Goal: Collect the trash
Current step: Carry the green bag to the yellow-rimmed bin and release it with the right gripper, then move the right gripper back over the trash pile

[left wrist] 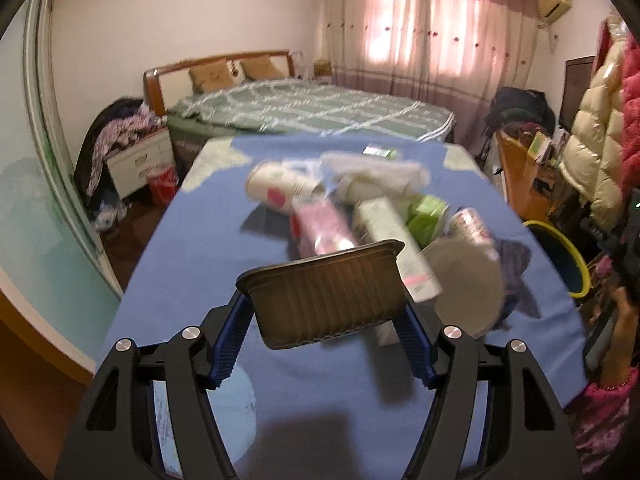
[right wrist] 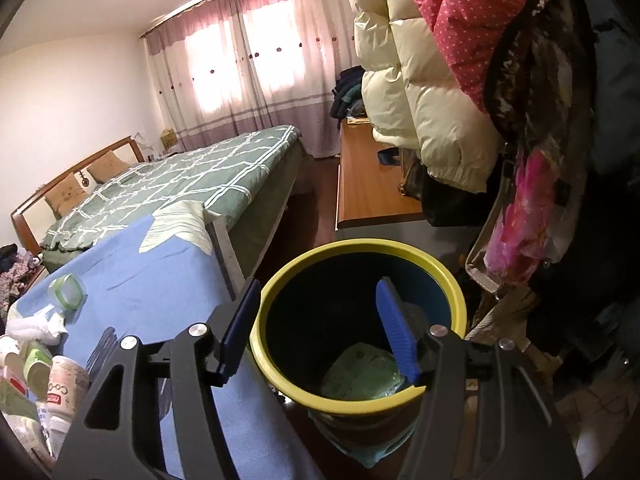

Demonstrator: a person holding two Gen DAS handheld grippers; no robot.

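Observation:
My left gripper (left wrist: 325, 312) is shut on a dark ribbed plastic tray (left wrist: 326, 300) and holds it above the blue cloth (left wrist: 192, 264). Behind it lies a blurred heap of trash: a paper cup (left wrist: 272, 188), a pink packet (left wrist: 324, 224), a white box (left wrist: 396, 248), a green wrapper (left wrist: 428, 216) and a round lid (left wrist: 468, 284). My right gripper (right wrist: 320, 332) is open and empty over the mouth of the yellow-rimmed bin (right wrist: 360, 400). A green packet (right wrist: 360, 372) lies in the bin. The bin also shows at the right in the left wrist view (left wrist: 576, 264).
The blue-covered table (right wrist: 160, 280) stands left of the bin, with a small green-lidded container (right wrist: 68, 290), tissue and cups (right wrist: 66, 380) on it. A bed (left wrist: 312, 116) lies beyond. Coats (right wrist: 440, 80) hang right over a wooden bench (right wrist: 368, 188).

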